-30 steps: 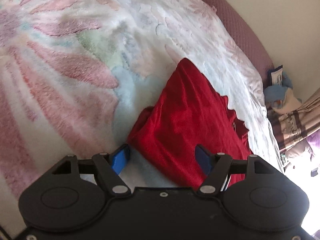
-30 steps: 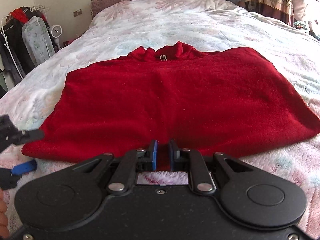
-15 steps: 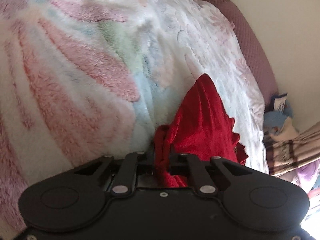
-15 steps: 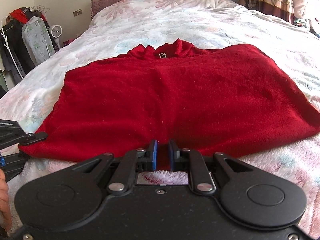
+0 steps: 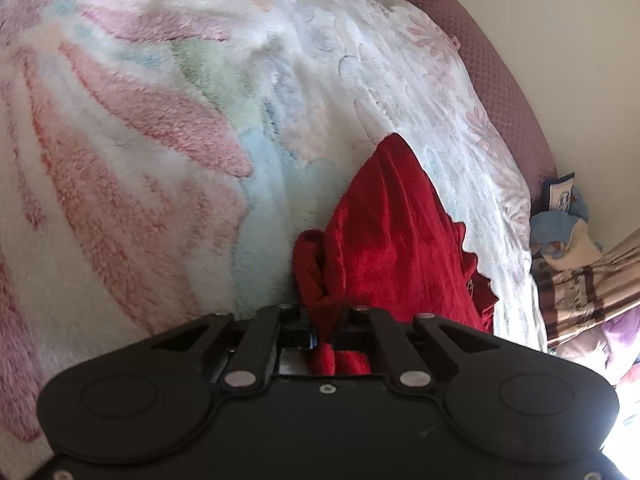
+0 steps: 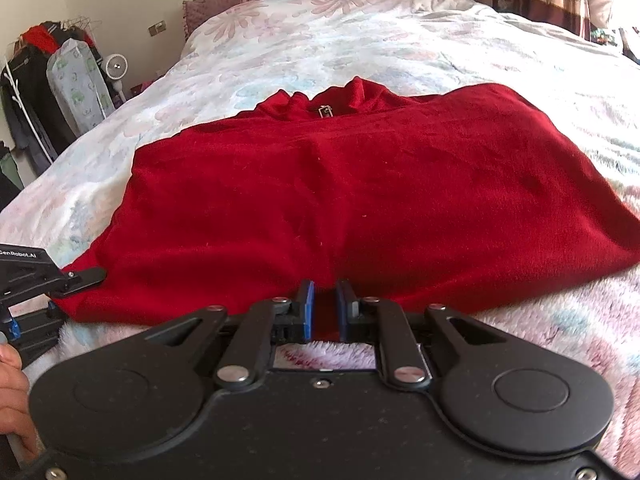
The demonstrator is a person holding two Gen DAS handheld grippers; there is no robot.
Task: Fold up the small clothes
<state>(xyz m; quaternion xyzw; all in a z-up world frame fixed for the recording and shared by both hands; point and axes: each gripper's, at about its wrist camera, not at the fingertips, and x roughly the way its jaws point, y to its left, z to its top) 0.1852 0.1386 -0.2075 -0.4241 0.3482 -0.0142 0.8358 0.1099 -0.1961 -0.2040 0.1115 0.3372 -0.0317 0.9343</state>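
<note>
1. The red top (image 6: 360,200) lies spread flat on the blanket (image 6: 540,344), collar at the far side and its hem along the near edge.
2. The left gripper (image 5: 325,320) has its jaws pinched tight on the top's near left corner; a bunch of red cloth stands up between them and a fold shows behind them, in the throat.
3. The right gripper (image 6: 325,308) holds the hem near its middle: the blue pads (image 6: 307,308) stand narrowly apart with red cloth squeezed between them.
4. In the right wrist view the left gripper (image 6: 78,278) shows at the top's left corner, with the person's hand (image 6: 12,396) below it.
5. The step in hand seems to be a lift of the near edge, to carry it over toward the collar (image 6: 326,98).
6. To do it well, raise both grippers together and at one height, so that the hem stays straight and does not sag between them.
7. Keep both grips firm: the cloth looks soft and thick, and a bunched corner could slip out under its own weight.
8. The right corner of the hem (image 6: 624,248) is free, so it may trail or curl under; move slowly and lay the edge down level with the shoulders.
9. The blanket is fluffy and may drag on the cloth, so lift clear before moving forward.
</note>
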